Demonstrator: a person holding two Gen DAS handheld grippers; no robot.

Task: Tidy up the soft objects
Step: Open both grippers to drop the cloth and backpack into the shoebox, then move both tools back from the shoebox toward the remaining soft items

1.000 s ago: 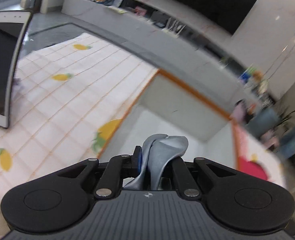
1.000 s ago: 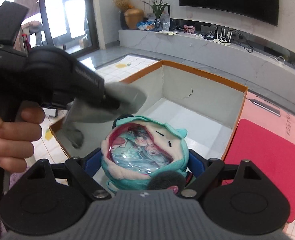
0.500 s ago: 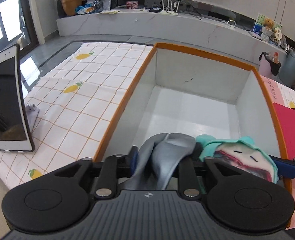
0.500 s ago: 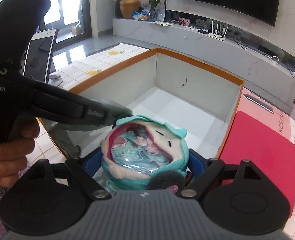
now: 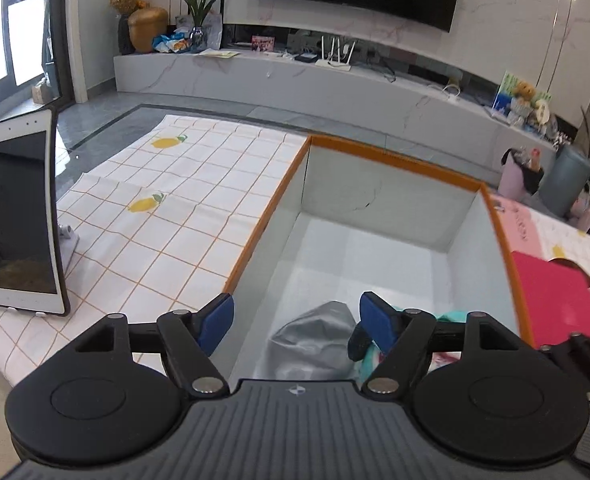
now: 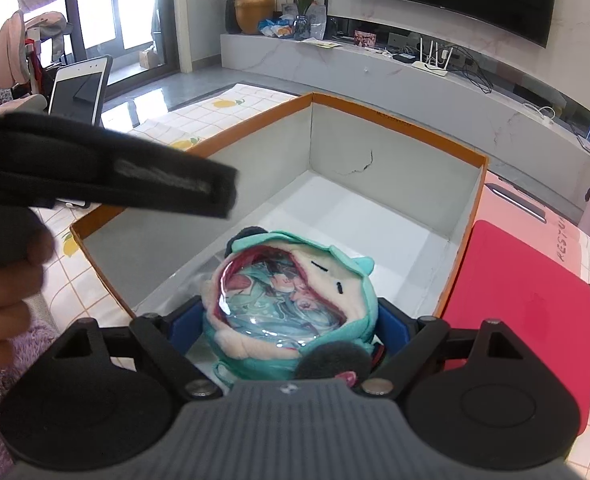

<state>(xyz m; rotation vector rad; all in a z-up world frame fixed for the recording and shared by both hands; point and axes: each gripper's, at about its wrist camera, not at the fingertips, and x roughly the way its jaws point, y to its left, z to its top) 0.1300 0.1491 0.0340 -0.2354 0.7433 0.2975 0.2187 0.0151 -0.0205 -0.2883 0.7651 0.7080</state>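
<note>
My left gripper (image 5: 295, 318) is open and empty above the near end of an orange-rimmed white box (image 5: 395, 160). A grey soft cloth (image 5: 315, 340) lies on the box floor just below it. My right gripper (image 6: 287, 320) is shut on a teal plush pouch (image 6: 291, 300) with a clear printed window, held over the near part of the same box (image 6: 399, 128). The pouch's teal edge shows at the right in the left wrist view (image 5: 451, 315). The left gripper's black body (image 6: 107, 176) crosses the left of the right wrist view.
A white tablet (image 5: 19, 216) stands on the lemon-print cloth (image 5: 167, 216) left of the box. A red flat pad (image 6: 519, 312) lies right of the box, with pink items beyond. A marble TV bench (image 5: 335, 76) runs along the far wall.
My left gripper has opened and let go of the grey cloth, which now lies in the box. The right gripper still holds the teal pouch over the box.
</note>
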